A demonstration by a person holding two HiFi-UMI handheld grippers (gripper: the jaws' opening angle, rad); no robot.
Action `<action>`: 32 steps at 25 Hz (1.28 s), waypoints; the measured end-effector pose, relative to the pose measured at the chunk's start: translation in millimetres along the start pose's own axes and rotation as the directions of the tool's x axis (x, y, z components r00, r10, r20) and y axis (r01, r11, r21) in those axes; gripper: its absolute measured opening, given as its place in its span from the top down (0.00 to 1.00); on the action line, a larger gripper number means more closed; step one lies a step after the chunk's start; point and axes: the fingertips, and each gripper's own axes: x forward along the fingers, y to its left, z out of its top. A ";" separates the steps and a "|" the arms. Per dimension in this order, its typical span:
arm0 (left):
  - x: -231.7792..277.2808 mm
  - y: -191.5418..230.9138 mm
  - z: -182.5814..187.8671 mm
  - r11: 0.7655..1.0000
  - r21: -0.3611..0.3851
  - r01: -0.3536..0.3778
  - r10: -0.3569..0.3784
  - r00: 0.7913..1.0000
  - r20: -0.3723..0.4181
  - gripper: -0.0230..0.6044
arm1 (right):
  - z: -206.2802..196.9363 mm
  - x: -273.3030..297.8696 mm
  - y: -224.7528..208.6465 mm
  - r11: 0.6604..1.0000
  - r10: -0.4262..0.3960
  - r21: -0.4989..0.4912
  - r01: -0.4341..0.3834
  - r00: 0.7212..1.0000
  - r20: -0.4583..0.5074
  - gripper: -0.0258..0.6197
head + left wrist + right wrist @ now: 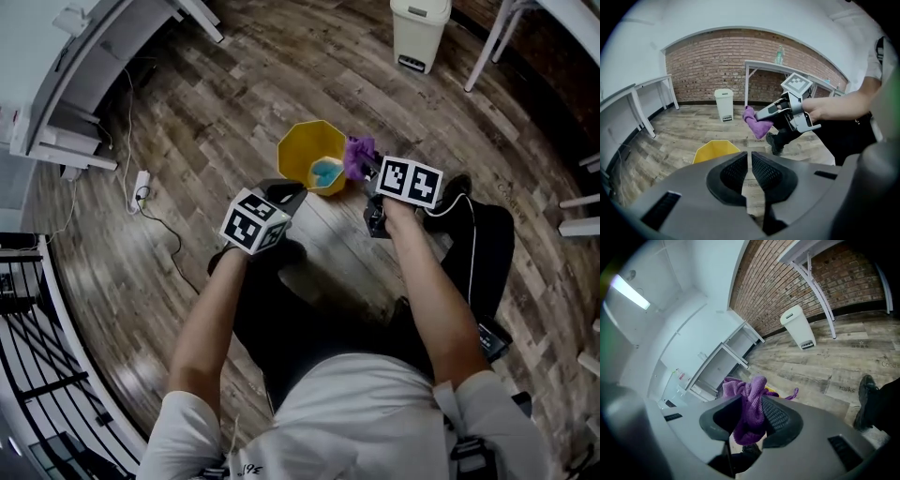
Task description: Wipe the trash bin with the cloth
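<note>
A small yellow trash bin (313, 156) stands on the wood floor in front of the person, with something light blue inside it. My right gripper (364, 164) is shut on a purple cloth (357, 157), just to the right of the bin's rim. The cloth (749, 408) bunches between the right gripper's jaws and hides most of the bin. My left gripper (288, 194) is shut and holds nothing, its tips just short of the bin's near edge. From the left gripper view the yellow bin (715, 150) shows past the closed jaws, and the cloth (757, 123) hangs above it.
A white pedal bin (419, 33) stands farther off by a white table leg (489, 45). White desks (70, 84) line the left wall, with a power strip and cable (141, 187) on the floor. The person's dark shoes (454, 190) are beside the yellow bin.
</note>
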 end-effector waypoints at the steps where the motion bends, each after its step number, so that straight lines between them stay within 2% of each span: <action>1: 6.3 4.3 -2.9 1.000 -0.012 0.002 -0.002 1.000 0.001 0.95 | -1.1 4.8 -7.5 1.000 -0.010 0.002 0.010 1.000 -0.006 0.76; 6: 48.7 22.7 -13.1 0.999 -0.048 0.023 -0.024 0.999 -0.023 0.94 | -2.7 30.7 -51.4 0.998 -0.068 -0.018 0.067 0.997 -0.048 0.76; 14: 121.6 42.7 -38.2 0.997 0.007 0.083 -0.080 0.983 -0.165 0.83 | -32.9 82.4 -114.0 0.991 -0.132 -0.016 0.131 0.981 -0.143 0.76; 19: 173.7 41.0 -63.7 0.995 0.058 0.086 -0.069 0.966 -0.249 0.81 | -57.7 115.3 -147.3 0.994 -0.107 0.013 0.112 0.973 -0.203 0.76; 24: 212.5 40.4 -68.5 0.995 0.029 0.096 -0.084 0.953 -0.292 0.81 | -67.8 137.2 -167.9 0.997 -0.050 0.049 0.063 0.971 -0.234 0.76; 29: 231.5 34.3 -87.2 0.993 0.004 0.122 -0.112 0.923 -0.368 0.81 | -83.3 135.1 -175.3 0.998 -0.038 0.043 0.053 0.957 -0.287 0.76; 32: 239.3 34.5 -85.4 0.994 -0.038 0.099 -0.106 0.925 -0.366 0.83 | -80.3 131.5 -176.8 0.998 -0.024 0.047 0.039 0.958 -0.287 0.76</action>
